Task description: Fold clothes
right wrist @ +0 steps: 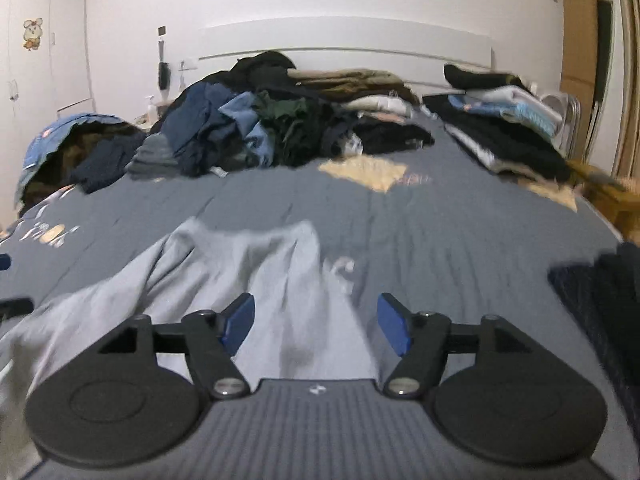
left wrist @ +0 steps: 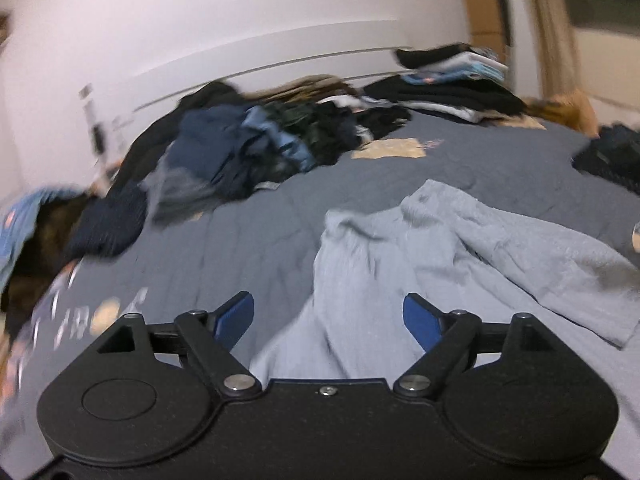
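The light grey garment [left wrist: 420, 264] lies crumpled on the blue-grey bedspread [right wrist: 440, 232], at its near end. Left gripper [left wrist: 328, 320]: jaws spread, pads clear of the cloth beneath. Right gripper [right wrist: 316, 322]: jaws spread, gripping nothing. An unfolded clothes pile [right wrist: 256, 128] sits toward the white headboard [right wrist: 344, 36].
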Action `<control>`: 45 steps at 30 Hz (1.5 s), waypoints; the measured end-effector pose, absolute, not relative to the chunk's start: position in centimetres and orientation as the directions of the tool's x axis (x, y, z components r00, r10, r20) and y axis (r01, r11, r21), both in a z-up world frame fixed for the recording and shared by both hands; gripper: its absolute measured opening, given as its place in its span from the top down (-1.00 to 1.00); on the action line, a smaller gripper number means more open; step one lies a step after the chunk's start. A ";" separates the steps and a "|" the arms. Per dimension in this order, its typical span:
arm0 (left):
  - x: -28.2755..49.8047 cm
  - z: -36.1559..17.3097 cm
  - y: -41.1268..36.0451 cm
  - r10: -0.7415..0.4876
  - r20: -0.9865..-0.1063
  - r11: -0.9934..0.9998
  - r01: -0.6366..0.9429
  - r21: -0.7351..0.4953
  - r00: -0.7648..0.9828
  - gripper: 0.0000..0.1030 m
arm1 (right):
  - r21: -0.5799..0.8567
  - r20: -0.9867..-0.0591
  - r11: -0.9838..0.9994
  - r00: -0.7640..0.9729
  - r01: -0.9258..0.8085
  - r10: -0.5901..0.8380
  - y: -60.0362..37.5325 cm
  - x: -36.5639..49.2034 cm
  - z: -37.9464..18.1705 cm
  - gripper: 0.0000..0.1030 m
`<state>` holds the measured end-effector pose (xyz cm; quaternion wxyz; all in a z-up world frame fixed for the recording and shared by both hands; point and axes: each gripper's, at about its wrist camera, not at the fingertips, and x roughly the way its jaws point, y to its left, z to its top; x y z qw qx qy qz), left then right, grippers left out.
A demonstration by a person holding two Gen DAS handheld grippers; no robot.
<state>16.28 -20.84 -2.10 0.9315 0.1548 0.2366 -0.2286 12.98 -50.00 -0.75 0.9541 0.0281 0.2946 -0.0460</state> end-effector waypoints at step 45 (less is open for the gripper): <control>19.1 -0.4 -12.1 -0.116 -0.490 0.948 0.244 0.206 0.864 0.92 | -0.042 -0.683 0.998 0.728 0.057 -0.070 -46.4 9.8 -9.4 -0.31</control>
